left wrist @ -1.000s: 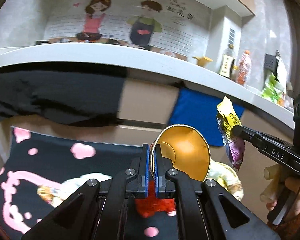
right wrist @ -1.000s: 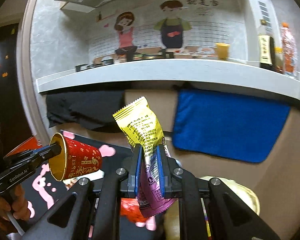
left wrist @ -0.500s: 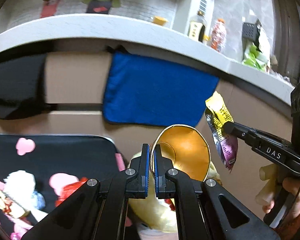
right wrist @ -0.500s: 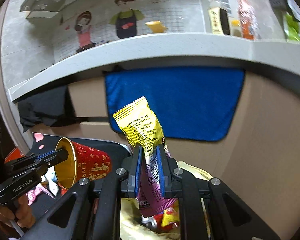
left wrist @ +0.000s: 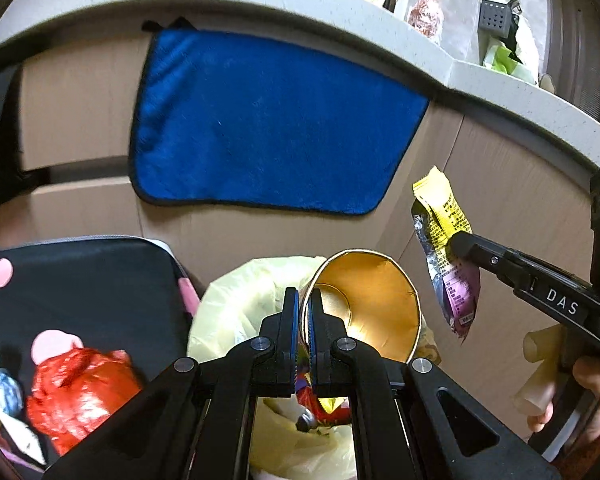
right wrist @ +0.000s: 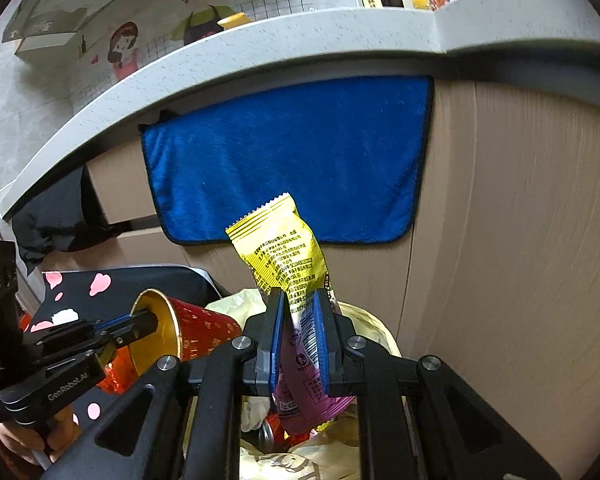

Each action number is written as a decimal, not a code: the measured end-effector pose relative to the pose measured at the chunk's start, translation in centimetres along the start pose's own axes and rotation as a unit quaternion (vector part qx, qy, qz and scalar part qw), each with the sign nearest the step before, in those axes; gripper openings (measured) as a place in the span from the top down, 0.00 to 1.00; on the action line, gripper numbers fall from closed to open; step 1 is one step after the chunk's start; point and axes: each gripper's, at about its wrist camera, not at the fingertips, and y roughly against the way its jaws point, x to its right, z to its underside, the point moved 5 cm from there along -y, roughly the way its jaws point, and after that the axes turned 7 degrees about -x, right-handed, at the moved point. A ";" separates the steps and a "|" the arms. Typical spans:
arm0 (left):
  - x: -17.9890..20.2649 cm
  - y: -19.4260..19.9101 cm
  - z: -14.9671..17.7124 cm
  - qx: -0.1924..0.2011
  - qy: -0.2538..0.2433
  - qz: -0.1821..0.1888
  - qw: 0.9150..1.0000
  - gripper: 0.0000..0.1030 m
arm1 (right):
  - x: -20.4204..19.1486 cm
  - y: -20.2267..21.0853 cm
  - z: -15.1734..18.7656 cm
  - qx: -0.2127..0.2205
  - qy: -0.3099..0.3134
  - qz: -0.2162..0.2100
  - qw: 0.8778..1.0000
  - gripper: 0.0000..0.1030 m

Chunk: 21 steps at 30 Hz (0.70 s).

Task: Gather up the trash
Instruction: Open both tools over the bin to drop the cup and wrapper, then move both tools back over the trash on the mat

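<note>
My left gripper (left wrist: 303,300) is shut on the rim of a red paper cup with a gold inside (left wrist: 374,308), held on its side above a bin lined with a pale yellow bag (left wrist: 236,304). In the right wrist view the same paper cup (right wrist: 196,330) shows at the lower left, pinched by the left gripper (right wrist: 146,326). My right gripper (right wrist: 299,304) is shut on a yellow and purple snack wrapper (right wrist: 284,252), which hangs over the yellow bag (right wrist: 364,320). The left wrist view has that snack wrapper (left wrist: 448,252) at the right, in the right gripper (left wrist: 458,240). Wrappers lie inside the bag.
A blue towel (left wrist: 268,120) hangs on the beige cabinet front below a grey counter (left wrist: 500,84) with bottles. To the left is a black cloth with pink shapes (left wrist: 80,276) bearing a crumpled red wrapper (left wrist: 76,392). A hand (left wrist: 588,384) holds the right gripper's handle.
Both grippers have swung right and down, from over the black cloth to above the yellow-lined bin. The cup and the wrapper stay gripped as before.
</note>
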 end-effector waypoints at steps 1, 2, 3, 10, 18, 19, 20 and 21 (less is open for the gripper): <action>0.0 -0.3 0.0 -0.001 0.001 0.003 1.000 0.94 | 0.1 -0.2 0.0 -0.001 -0.003 -0.001 1.000 0.87; -0.2 -0.7 0.0 -0.007 0.005 0.012 1.000 0.91 | 0.3 -0.4 0.1 -0.001 -0.006 -0.003 1.000 0.87; -0.3 -1.0 0.0 -0.013 0.009 0.022 1.000 0.88 | 0.4 -0.6 0.1 -0.002 -0.009 -0.004 1.000 0.87; -2.7 1.0 -0.1 0.004 0.053 0.017 0.998 0.59 | 0.0 -2.5 0.7 -0.020 -0.013 -0.011 1.000 0.87; -7.7 6.6 1.5 0.036 0.078 -0.058 0.995 0.57 | -1.9 -5.5 2.3 -0.066 -0.010 -0.006 0.998 0.67; -8.5 7.4 1.9 0.039 0.081 -0.065 0.994 0.57 | -2.1 -5.6 2.4 -0.068 -0.011 -0.003 0.998 0.67; -9.3 8.2 2.2 0.042 0.085 -0.074 0.993 0.56 | -2.3 -5.6 2.5 -0.069 -0.011 -0.001 0.998 0.67; -10.2 9.0 2.7 0.044 0.090 -0.083 0.992 0.56 | -2.5 -5.6 2.6 -0.069 -0.012 0.001 0.998 0.67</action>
